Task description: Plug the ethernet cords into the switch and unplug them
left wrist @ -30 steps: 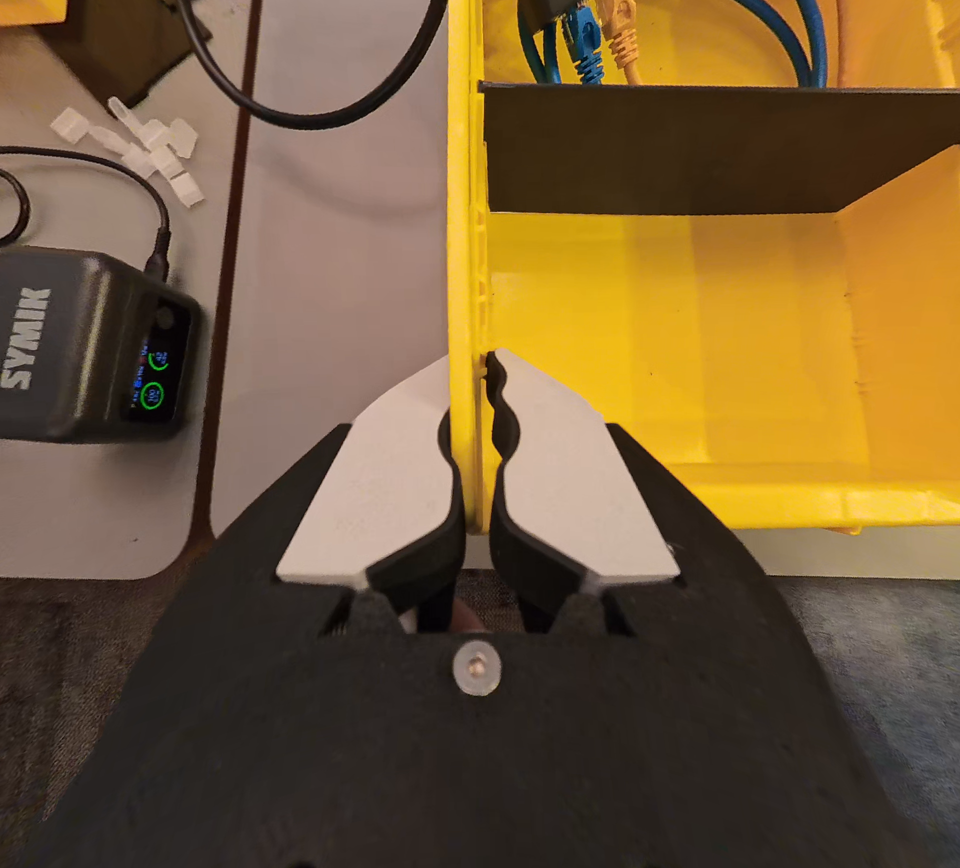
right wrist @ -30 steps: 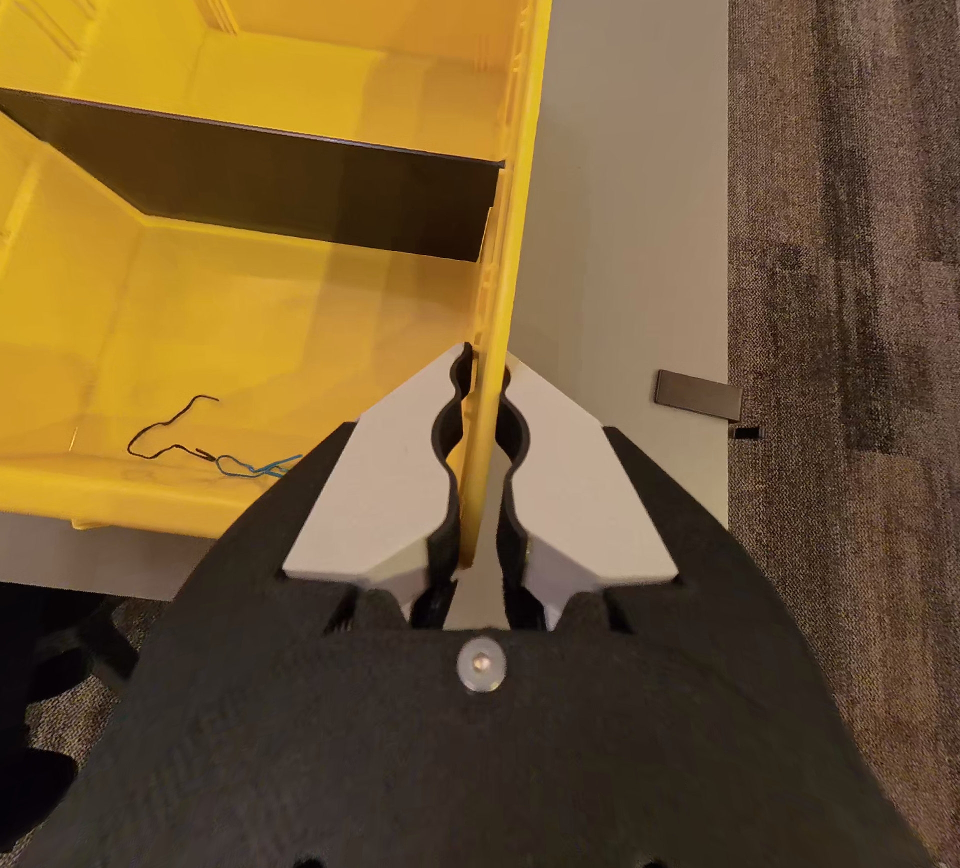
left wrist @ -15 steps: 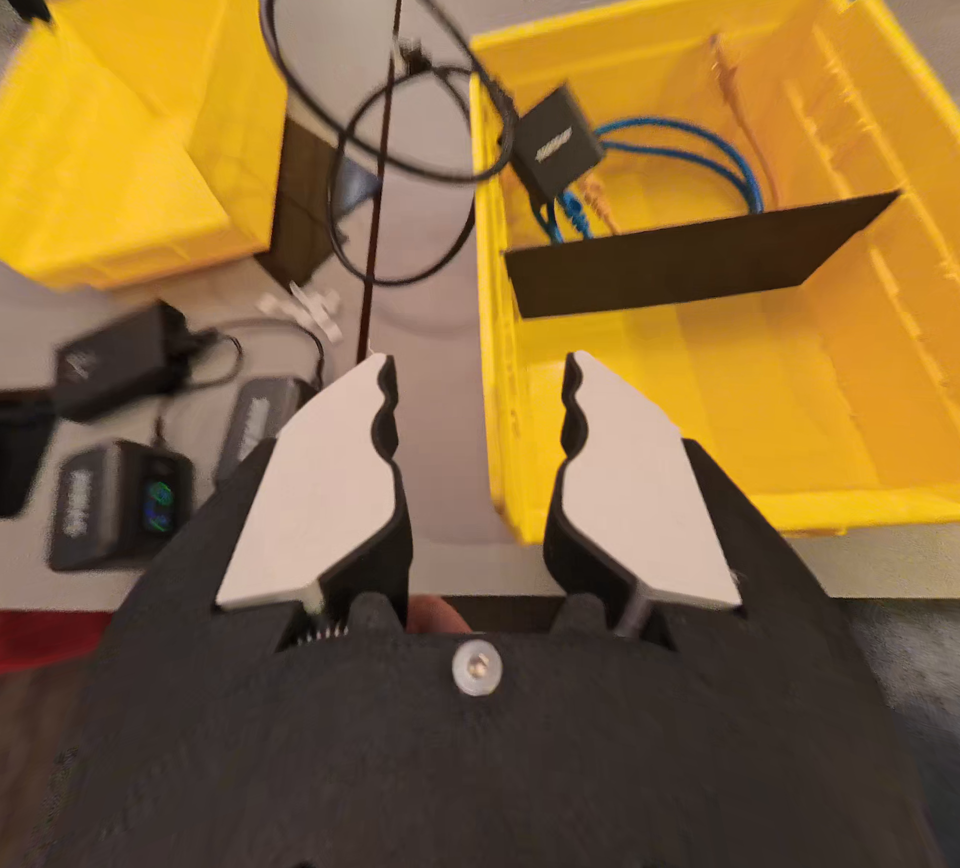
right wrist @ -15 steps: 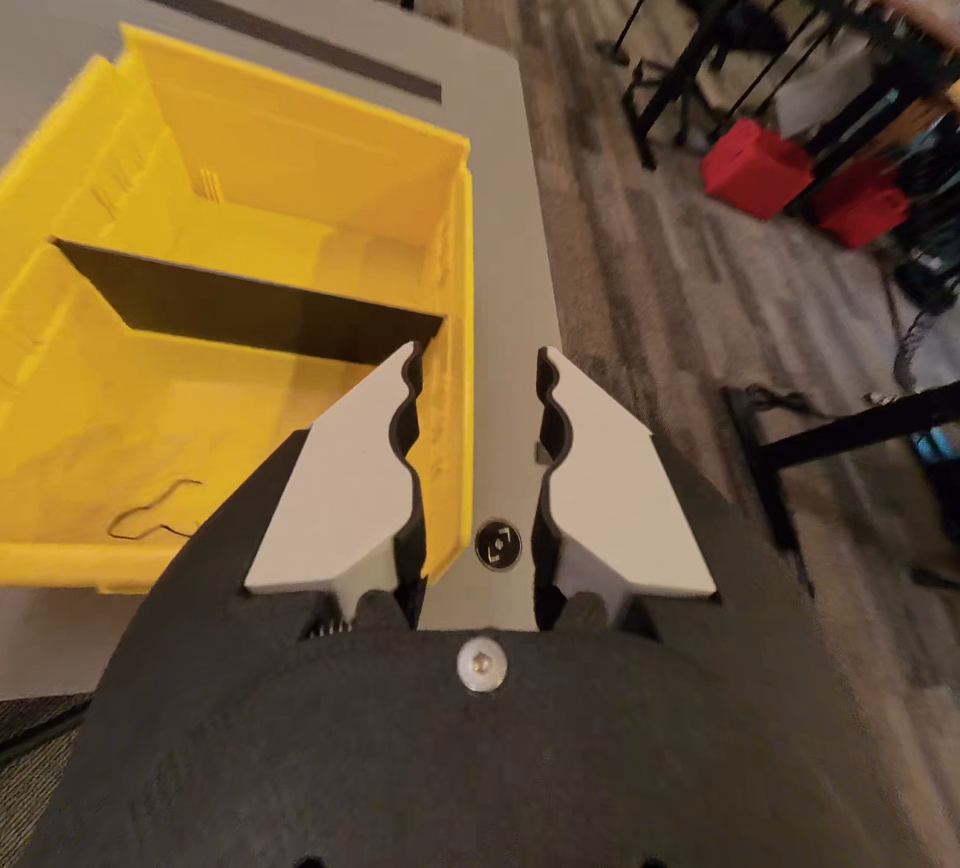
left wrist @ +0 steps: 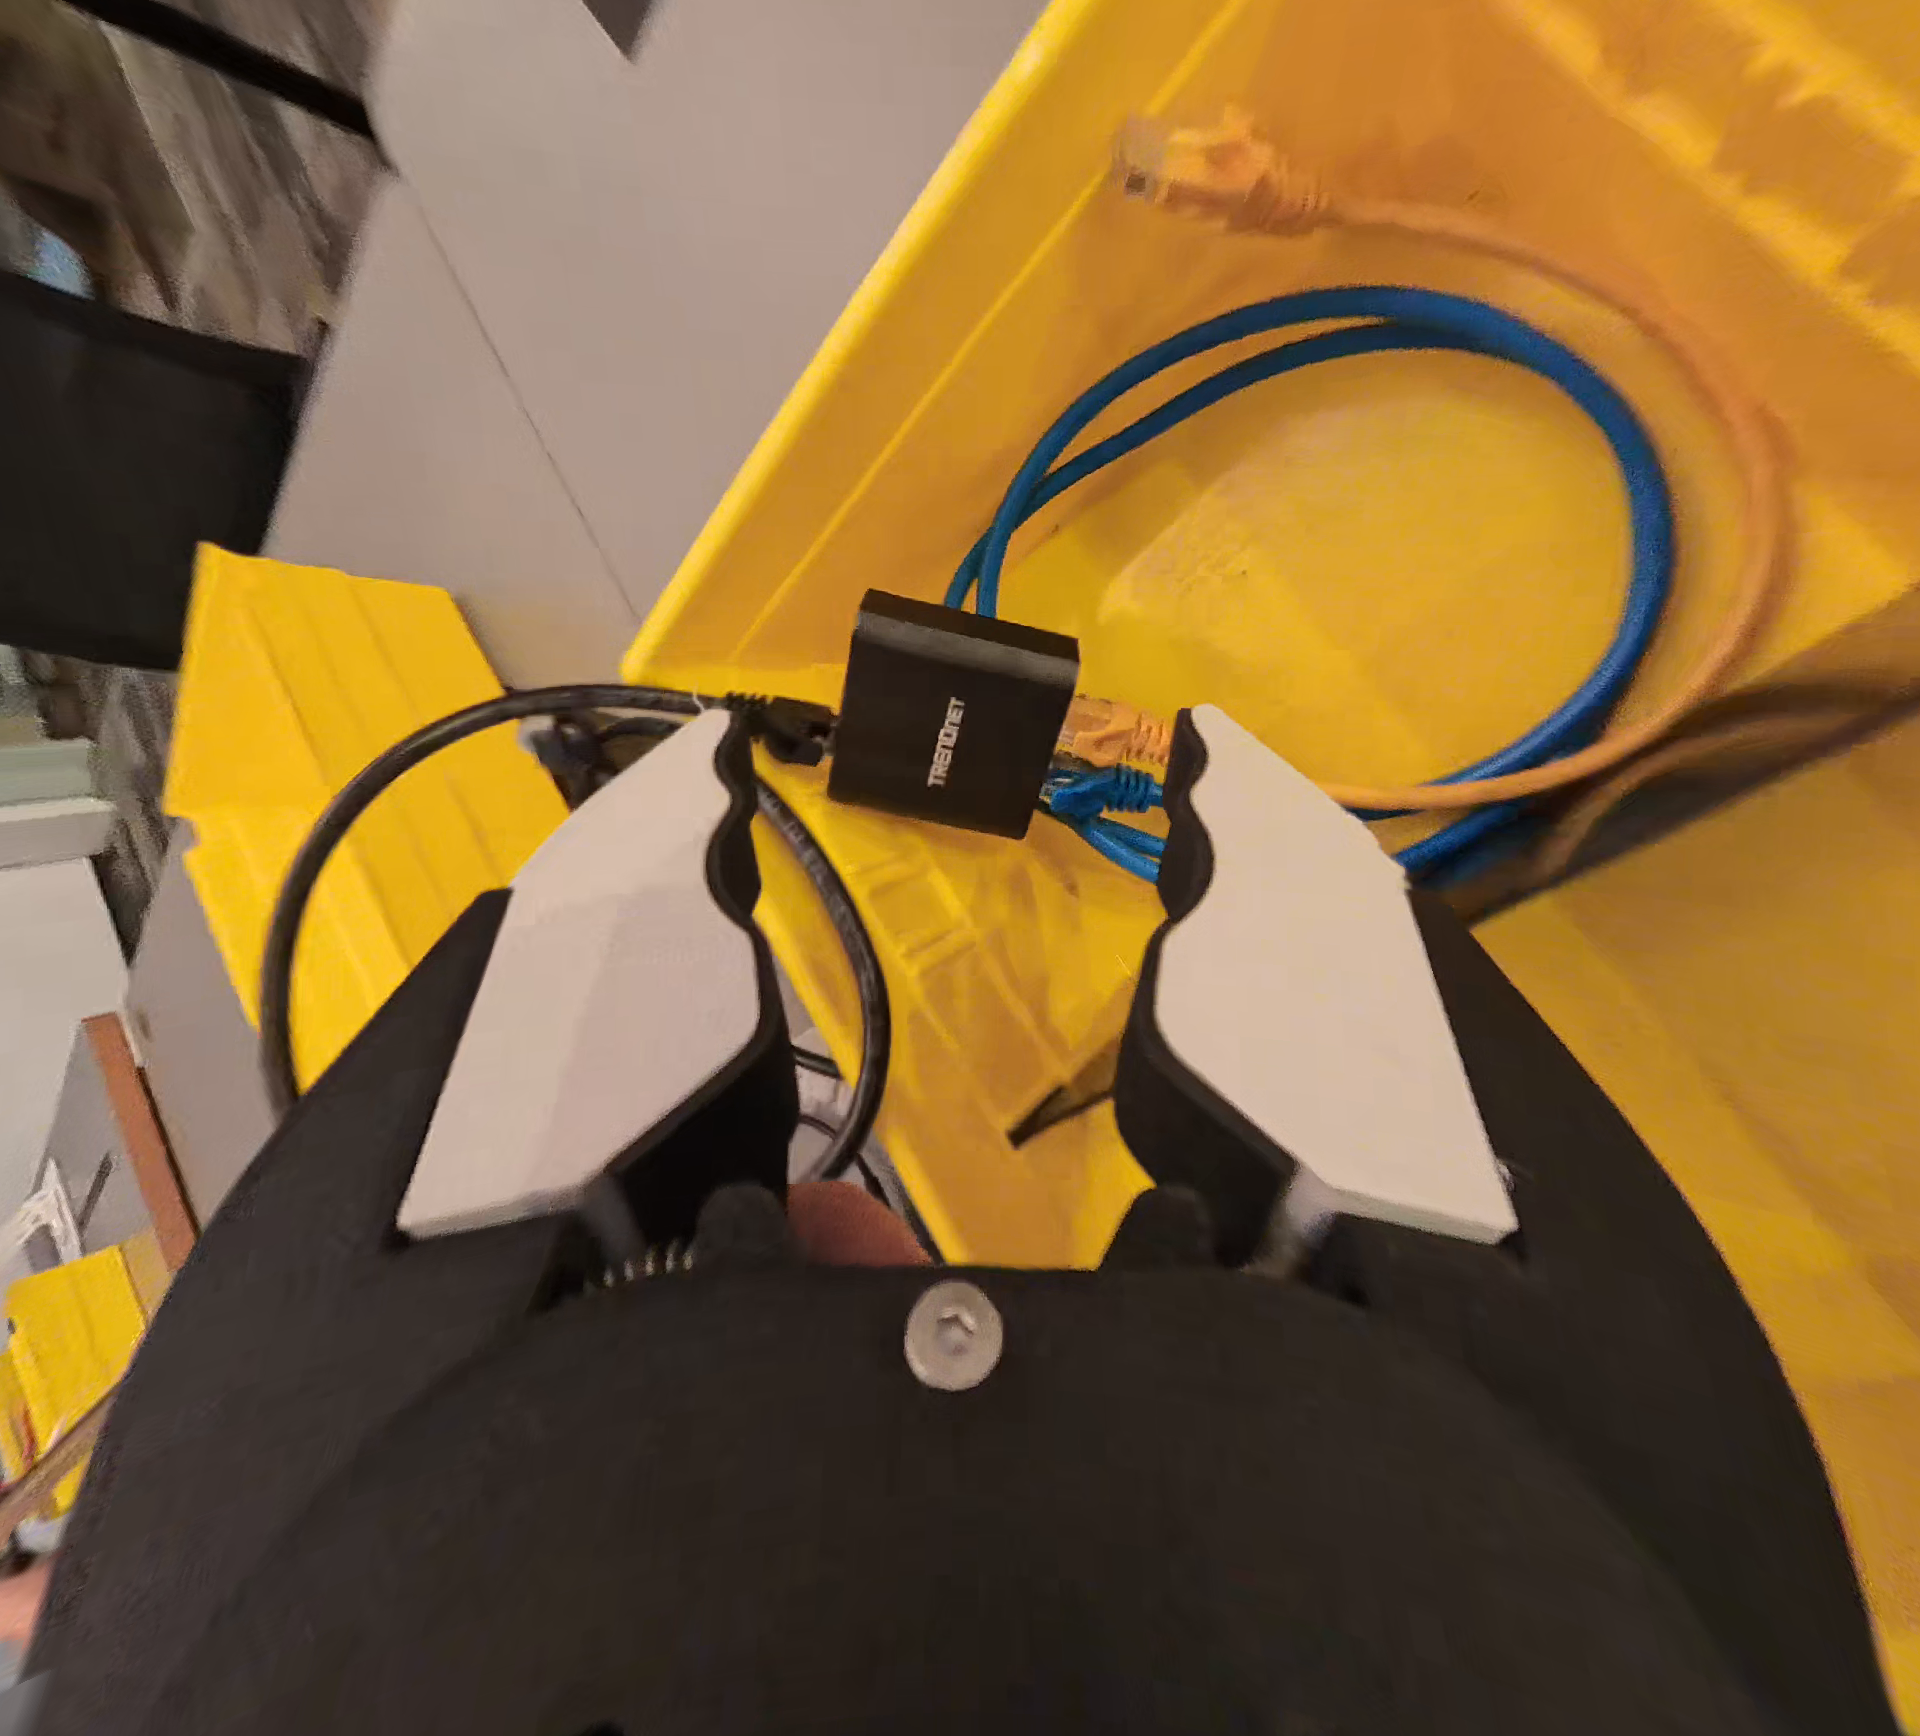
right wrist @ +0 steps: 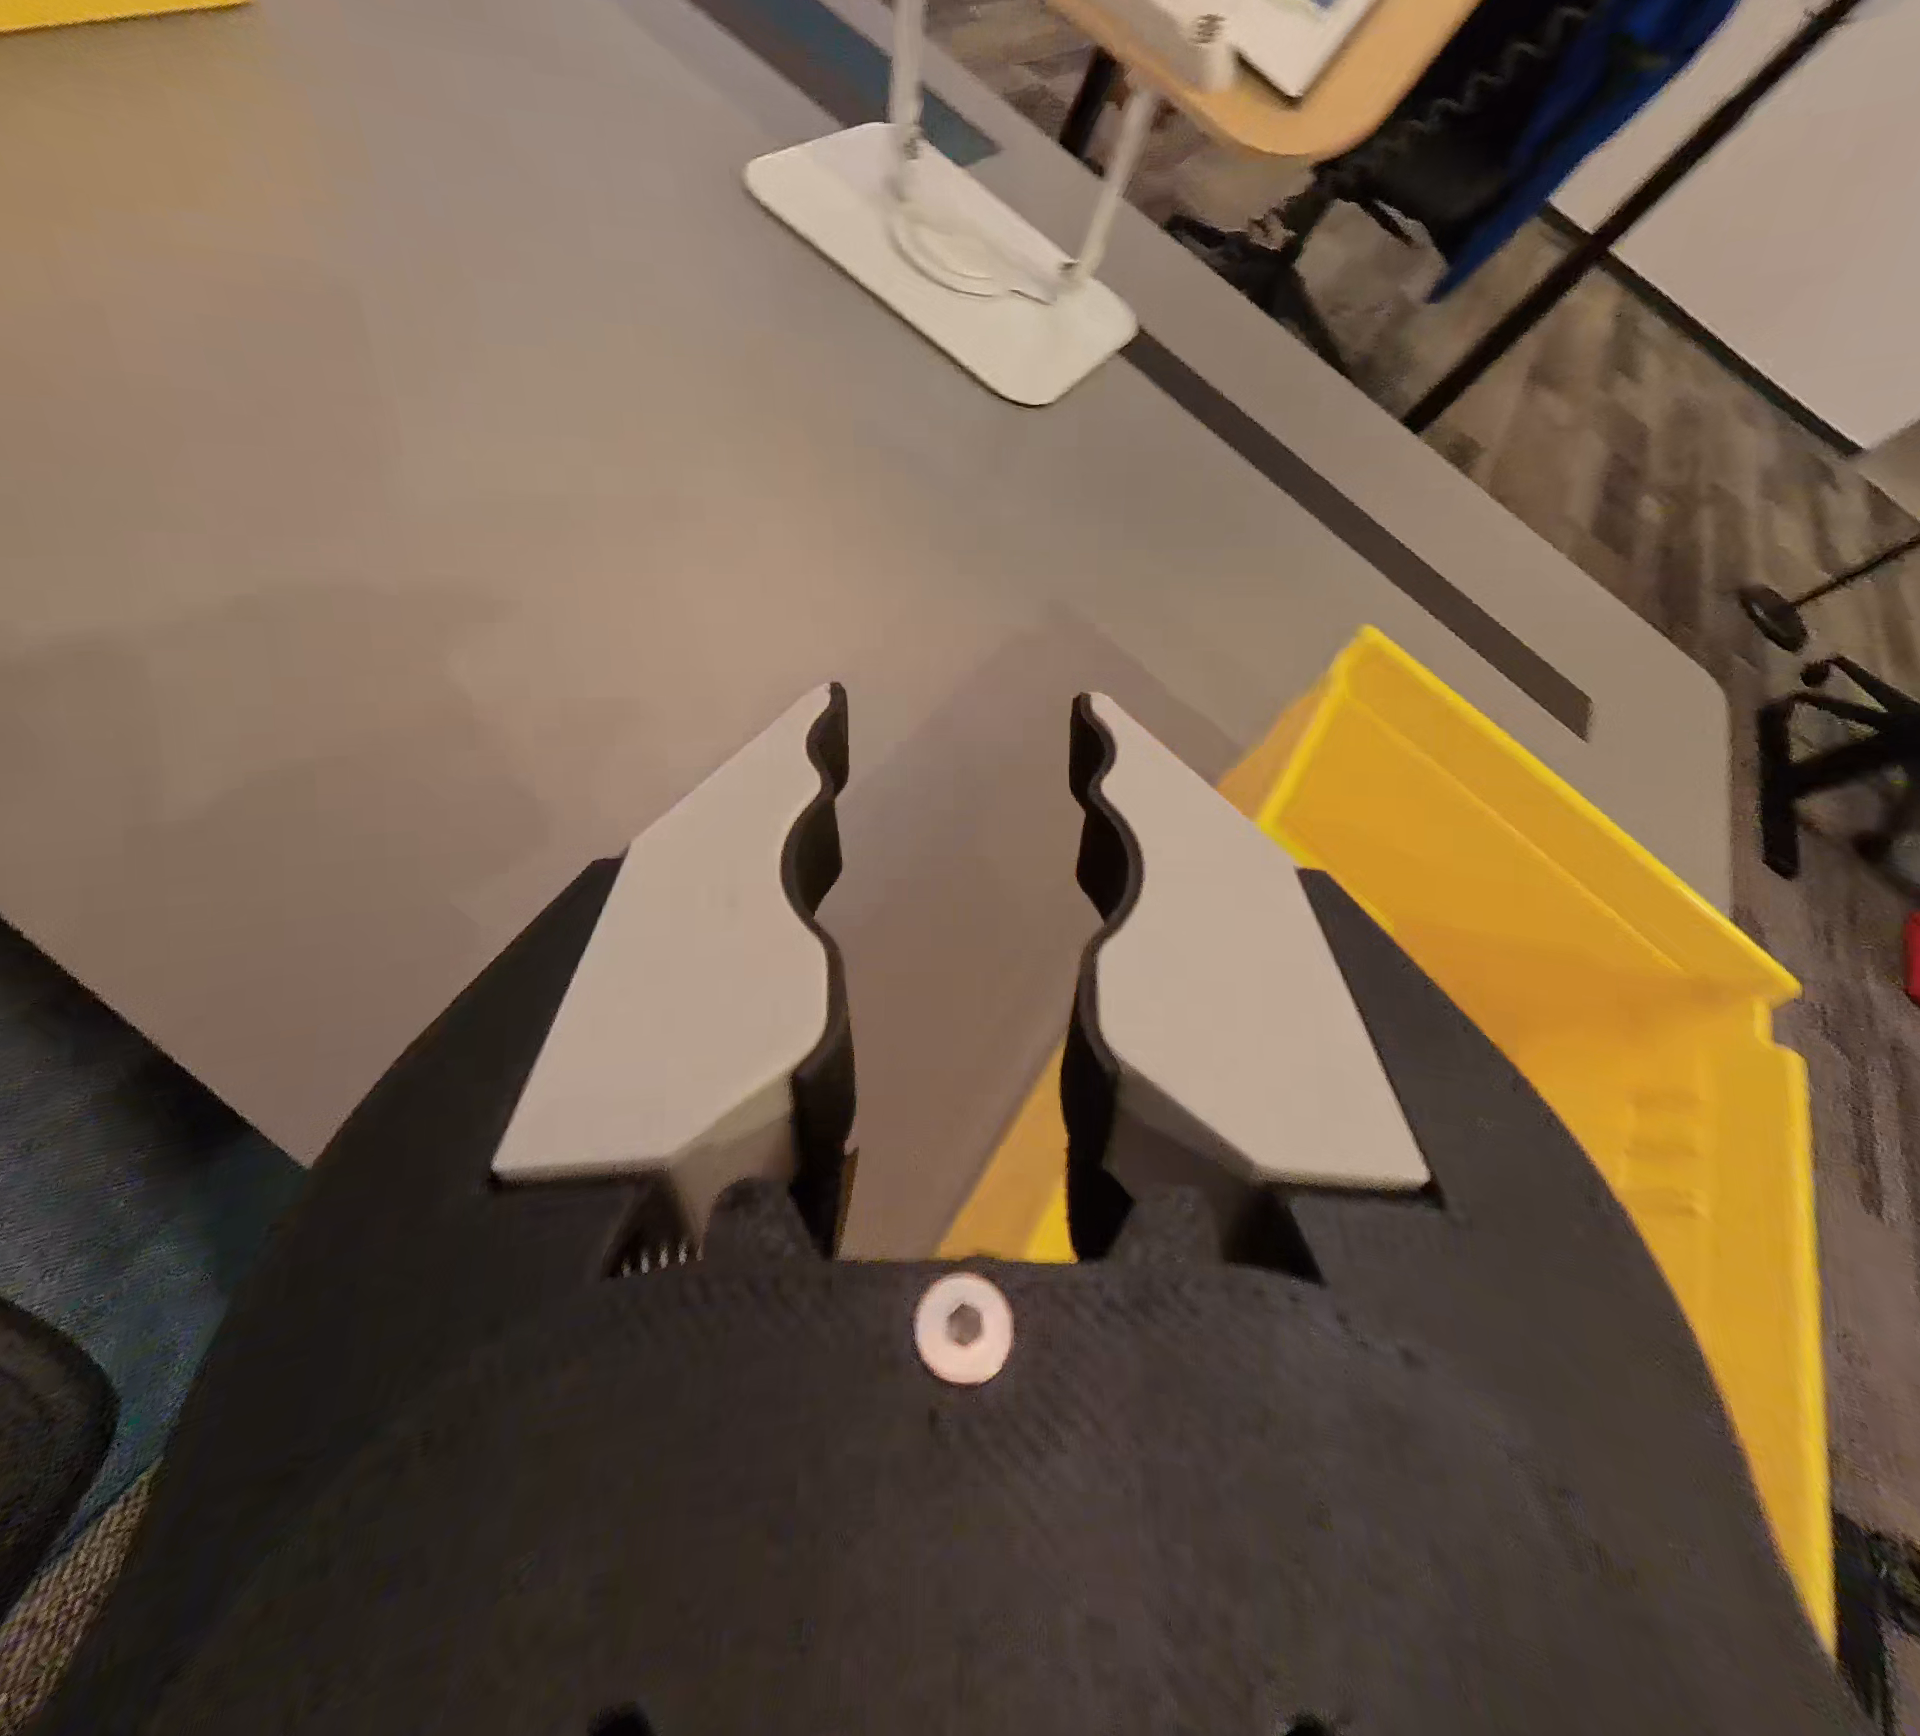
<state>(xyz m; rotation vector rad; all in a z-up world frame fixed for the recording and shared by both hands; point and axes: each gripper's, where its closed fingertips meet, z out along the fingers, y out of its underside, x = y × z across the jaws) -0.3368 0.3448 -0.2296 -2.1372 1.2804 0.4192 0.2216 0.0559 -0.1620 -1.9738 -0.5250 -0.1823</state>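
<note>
A small black switch [left wrist: 951, 715] rests on the near wall of a big yellow bin [left wrist: 1351, 543]. A blue ethernet cord [left wrist: 1621, 439] and an orange cord [left wrist: 1756, 543] loop on the bin floor; a blue plug [left wrist: 1101, 793] and an orange plug [left wrist: 1117, 736] sit in the switch's right side. The orange cord's other plug [left wrist: 1205, 169] lies loose at the far end. My left gripper [left wrist: 956, 730] is open and empty, its fingertips either side of the switch. My right gripper [right wrist: 956, 699] is open and empty above the grey table [right wrist: 468, 439], left of the bin [right wrist: 1455, 876].
A black power cable [left wrist: 312, 855] runs from the switch's left side over the table. Another yellow bin [left wrist: 312, 751] stands left of it. A black divider [left wrist: 1714, 772] crosses the big bin. A white stand base [right wrist: 935, 273] sits on the table further off.
Both grippers let go of the bin's side walls and opened. The left one swung up and over toward the switch. The right one lifted and turned away over the bare table.
</note>
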